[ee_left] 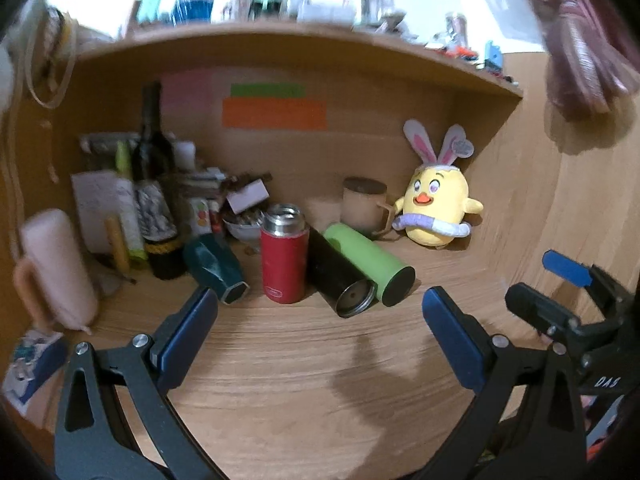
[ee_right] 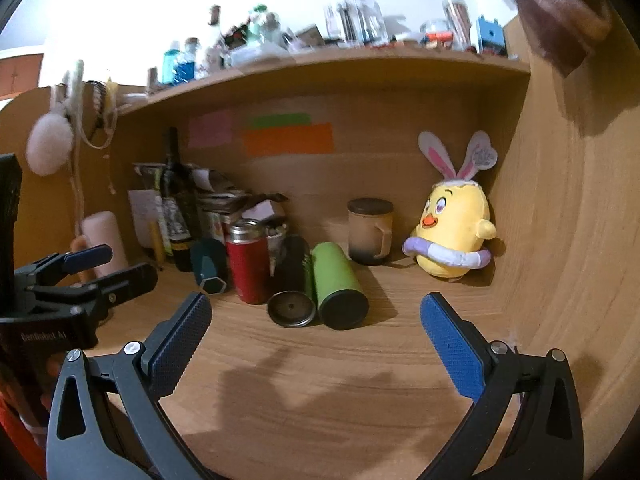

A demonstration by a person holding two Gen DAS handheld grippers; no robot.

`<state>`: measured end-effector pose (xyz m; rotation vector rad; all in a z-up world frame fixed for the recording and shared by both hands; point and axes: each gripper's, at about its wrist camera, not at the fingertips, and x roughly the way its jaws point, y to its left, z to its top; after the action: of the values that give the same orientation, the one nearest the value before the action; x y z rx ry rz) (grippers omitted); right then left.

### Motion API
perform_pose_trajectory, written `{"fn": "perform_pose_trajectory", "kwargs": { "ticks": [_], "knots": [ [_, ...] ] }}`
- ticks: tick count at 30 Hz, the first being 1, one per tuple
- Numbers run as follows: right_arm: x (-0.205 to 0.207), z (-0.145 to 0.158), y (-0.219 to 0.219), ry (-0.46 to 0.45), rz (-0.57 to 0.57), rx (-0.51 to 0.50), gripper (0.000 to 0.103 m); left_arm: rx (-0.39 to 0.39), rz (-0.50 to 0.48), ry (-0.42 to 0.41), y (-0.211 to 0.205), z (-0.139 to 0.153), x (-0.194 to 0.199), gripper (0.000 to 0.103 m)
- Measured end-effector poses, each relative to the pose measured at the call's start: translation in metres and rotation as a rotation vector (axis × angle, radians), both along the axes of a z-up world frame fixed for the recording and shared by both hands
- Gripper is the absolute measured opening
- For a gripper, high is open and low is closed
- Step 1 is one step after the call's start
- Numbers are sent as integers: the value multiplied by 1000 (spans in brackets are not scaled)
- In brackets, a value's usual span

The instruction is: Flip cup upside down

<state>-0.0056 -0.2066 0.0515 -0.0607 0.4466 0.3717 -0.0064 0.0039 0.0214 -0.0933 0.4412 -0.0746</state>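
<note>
A red thermos cup [ee_left: 285,255] stands upright with its steel mouth open on the wooden desk; it also shows in the right wrist view [ee_right: 249,265]. Beside it lie a black cup [ee_left: 340,276] [ee_right: 291,280], a green cup [ee_left: 370,261] [ee_right: 338,286] and a teal cup [ee_left: 214,267] [ee_right: 209,266], all on their sides. My left gripper [ee_left: 320,308] is open and empty, short of the cups. My right gripper [ee_right: 316,312] is open and empty, just in front of the black and green cups. Each gripper appears at the edge of the other's view.
A beige mug [ee_right: 370,230] and a yellow chick plush [ee_right: 454,236] stand at the back right. A dark wine bottle [ee_left: 154,184], papers and clutter fill the back left. A pink mug [ee_left: 56,268] is at far left. A shelf [ee_right: 320,68] hangs above.
</note>
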Motion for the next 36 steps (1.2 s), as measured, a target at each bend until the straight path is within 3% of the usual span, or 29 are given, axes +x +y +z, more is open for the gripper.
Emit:
{"fn": "perform_pose_trajectory", "kwargs": {
  "ticks": [4, 6, 8, 11, 19, 28, 36],
  "knots": [
    [35, -13, 1, 48, -3, -9, 103, -48, 8, 72, 14, -7, 43, 103],
    [45, -17, 0, 62, 21, -16, 103, -53, 31, 106, 18, -12, 64, 96],
    [57, -22, 1, 75, 36, -22, 103, -41, 53, 156, 22, -19, 87, 76],
    [73, -28, 5, 95, 51, -37, 103, -42, 76, 229, 31, -33, 124, 72],
    [103, -42, 12, 159, 101, -56, 103, 5, 43, 282, 28, -49, 177, 64],
    [113, -55, 21, 223, 152, -54, 103, 38, 48, 261, 19, -50, 197, 61],
    [106, -52, 28, 208, 172, -75, 103, 69, 27, 249, 15, -51, 185, 60]
  ]
}}
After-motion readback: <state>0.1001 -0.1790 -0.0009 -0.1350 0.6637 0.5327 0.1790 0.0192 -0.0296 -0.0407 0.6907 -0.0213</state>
